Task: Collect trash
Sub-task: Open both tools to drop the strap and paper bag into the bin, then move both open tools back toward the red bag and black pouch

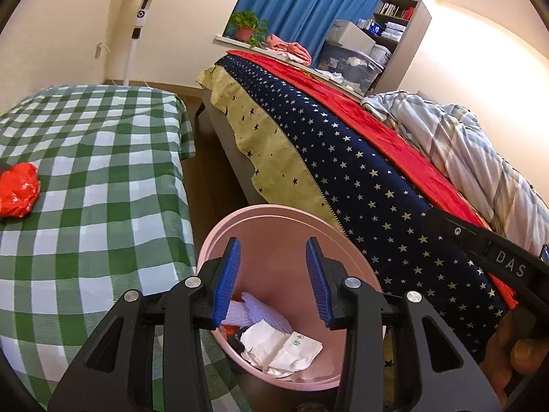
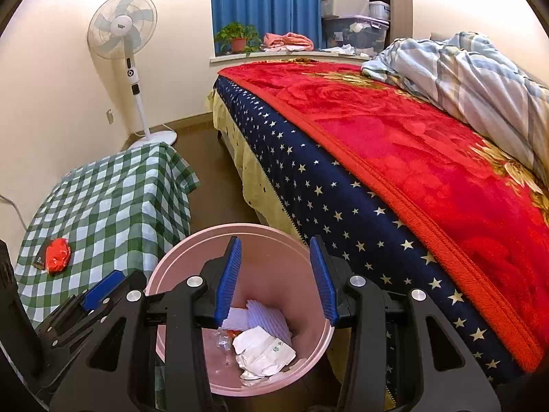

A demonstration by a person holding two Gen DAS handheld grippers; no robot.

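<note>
Bedroom floor — pink bin [image 2: 178,267] holds crumpled paper [image 2: 262,353]; both grippers' jaws spread, empty.

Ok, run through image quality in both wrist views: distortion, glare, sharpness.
Left wrist view: strong fisheye bending, dark corners, bright wash on the right wall, pink bin sharp. Right wrist view: same curvature, bed edge bowed, even warm light, trash in the bin crisp, no motion blur.

Pink bin [image 2: 178,254], green-check cloth [image 2: 113,199], red wrapper [image 2: 58,255].
</note>
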